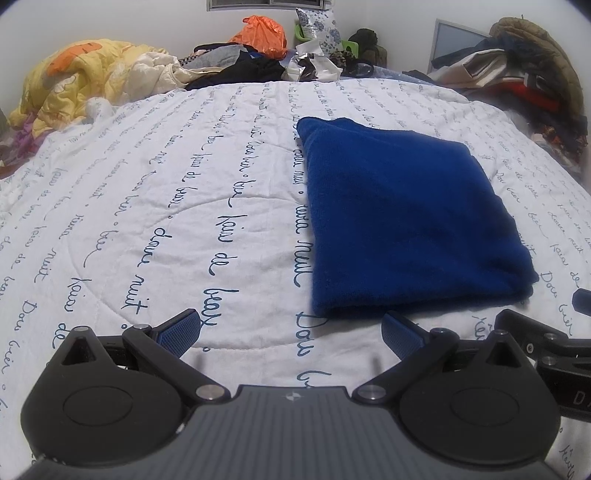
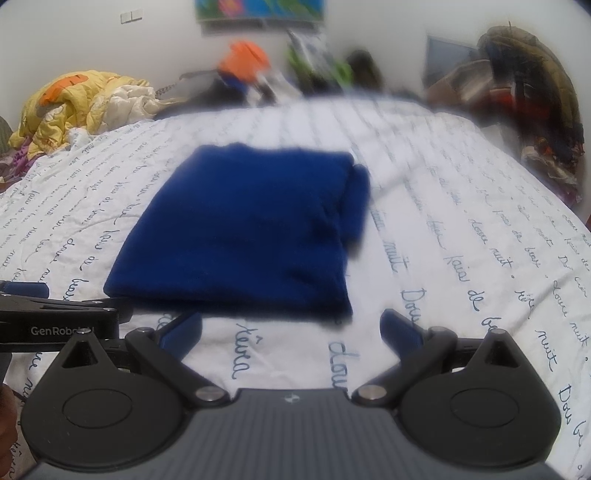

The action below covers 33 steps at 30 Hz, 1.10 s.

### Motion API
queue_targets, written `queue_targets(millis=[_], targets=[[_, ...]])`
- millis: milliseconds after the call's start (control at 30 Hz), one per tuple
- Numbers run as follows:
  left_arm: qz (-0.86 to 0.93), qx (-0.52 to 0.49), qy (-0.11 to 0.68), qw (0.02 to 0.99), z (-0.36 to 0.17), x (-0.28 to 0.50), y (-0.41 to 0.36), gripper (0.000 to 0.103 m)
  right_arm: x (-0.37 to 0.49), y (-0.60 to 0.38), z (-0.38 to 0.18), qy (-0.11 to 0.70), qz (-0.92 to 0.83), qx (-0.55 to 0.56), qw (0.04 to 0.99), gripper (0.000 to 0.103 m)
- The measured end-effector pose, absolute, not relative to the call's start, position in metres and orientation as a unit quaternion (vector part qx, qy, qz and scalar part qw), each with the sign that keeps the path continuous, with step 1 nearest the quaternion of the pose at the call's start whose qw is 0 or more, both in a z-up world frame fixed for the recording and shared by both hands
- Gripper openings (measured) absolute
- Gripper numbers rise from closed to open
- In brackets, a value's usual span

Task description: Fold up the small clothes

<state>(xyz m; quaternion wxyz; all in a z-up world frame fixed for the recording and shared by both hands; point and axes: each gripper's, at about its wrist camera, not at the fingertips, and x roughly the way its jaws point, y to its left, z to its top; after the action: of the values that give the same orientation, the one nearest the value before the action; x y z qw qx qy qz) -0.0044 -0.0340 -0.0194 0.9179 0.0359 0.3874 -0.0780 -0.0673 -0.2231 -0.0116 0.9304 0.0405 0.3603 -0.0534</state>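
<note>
A folded blue cloth (image 1: 410, 218) lies flat on the bed, on a white quilt (image 1: 147, 206) printed with lines of dark cursive writing. In the left wrist view the cloth sits toward 2 o'clock from the left hand-held gripper (image 1: 291, 334), its near folded edge just beyond the gripper's right blue pad and apart from it. This gripper stands wide, its two blue-padded fingers (image 1: 177, 332) spread with nothing between them, low over the bare quilt. At 3 o'clock in the same view, a black part of the right hand-held gripper (image 1: 535, 339) shows beside the cloth's near right corner. In the right wrist view, which is blurred, the cloth lies ahead at 12 o'clock, a little to 11, with a thicker fold bulging along its right edge. The right hand-held gripper is likewise wide, holding nothing, with its pads short of the cloth's near edge; whether they touch the quilt cannot be told. At the far end of the bed, from 10 to 2 o'clock, lies a heap of things: a yellow quilted bundle (image 1: 74, 81) at 10, an orange plastic bag (image 1: 262, 35) and dark clothes (image 1: 243, 70) near 12, and a pile of coats (image 1: 532, 66) at 2.
</note>
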Motion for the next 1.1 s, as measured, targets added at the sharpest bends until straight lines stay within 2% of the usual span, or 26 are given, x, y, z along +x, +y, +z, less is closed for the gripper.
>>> queue_targets(millis=[1100], targets=[[-0.081, 0.042, 0.391, 0.916, -0.0205, -0.0047, -0.0328, 0.103, -0.0678, -0.2291, -0.015, 0.363, -0.056, 0.044, 0.929, 0.103]])
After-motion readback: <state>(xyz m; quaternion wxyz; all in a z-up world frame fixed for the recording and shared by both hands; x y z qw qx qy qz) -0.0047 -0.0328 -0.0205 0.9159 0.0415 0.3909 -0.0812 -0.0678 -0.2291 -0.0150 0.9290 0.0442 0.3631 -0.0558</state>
